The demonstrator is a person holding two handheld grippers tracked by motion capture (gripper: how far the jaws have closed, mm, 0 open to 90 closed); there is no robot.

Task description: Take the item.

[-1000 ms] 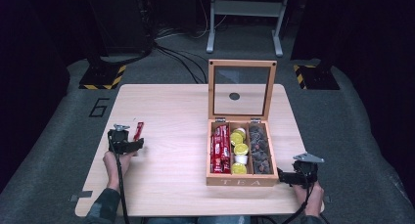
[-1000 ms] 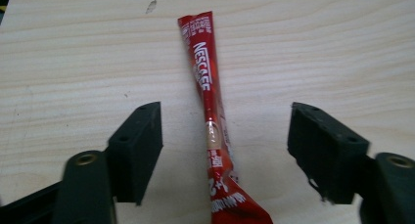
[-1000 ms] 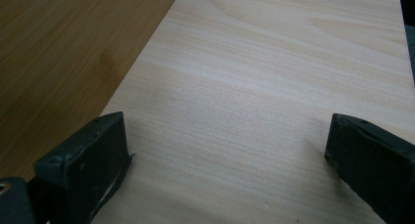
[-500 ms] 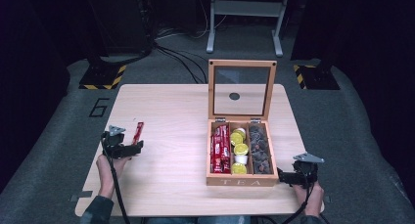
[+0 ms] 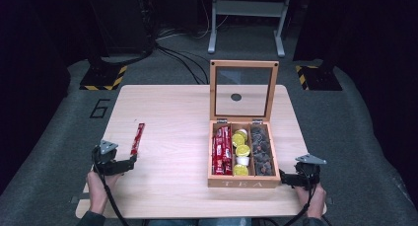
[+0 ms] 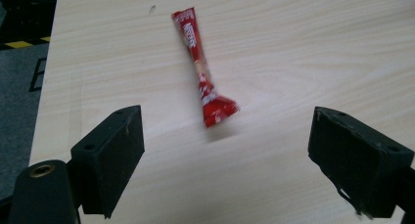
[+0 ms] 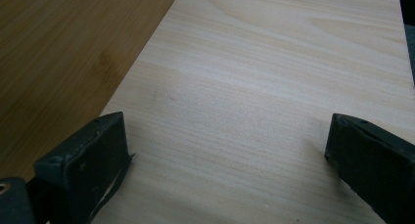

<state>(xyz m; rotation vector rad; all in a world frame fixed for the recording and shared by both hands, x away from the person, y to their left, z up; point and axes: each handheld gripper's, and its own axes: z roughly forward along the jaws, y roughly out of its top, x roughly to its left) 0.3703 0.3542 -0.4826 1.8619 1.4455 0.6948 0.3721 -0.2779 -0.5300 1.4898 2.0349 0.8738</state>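
- At nine o'clock on the worktop (image 5: 172, 137), my left hand-held gripper (image 5: 129, 162) hovers low with its jaws spread wide and nothing between them.
- Just past its tips, toward twelve o'clock, lies the red sachet (image 5: 137, 138), flat on the wood and apart from both jaws; in the left gripper view the red sachet (image 6: 203, 84) sits midway between them, crimped end nearest me.
- Over at three o'clock stands the wooden tea box (image 5: 242, 179), its glass lid (image 5: 242, 90) tipped upright.
- Its left compartment already holds other red sachets (image 5: 222, 149), the middle one yellow pods (image 5: 241, 152), the right one dark pieces (image 5: 261, 151).
- At four o'clock, my right hand-held gripper (image 5: 287, 177) waits just beside the box's front right corner, jaws likewise wide and empty; I cannot tell whether it touches the wood.
- My judgement: the filling is mostly done. What's left is to close on the loose sachet, carry it across and lay it with its fellows, then perhaps lower the lid.
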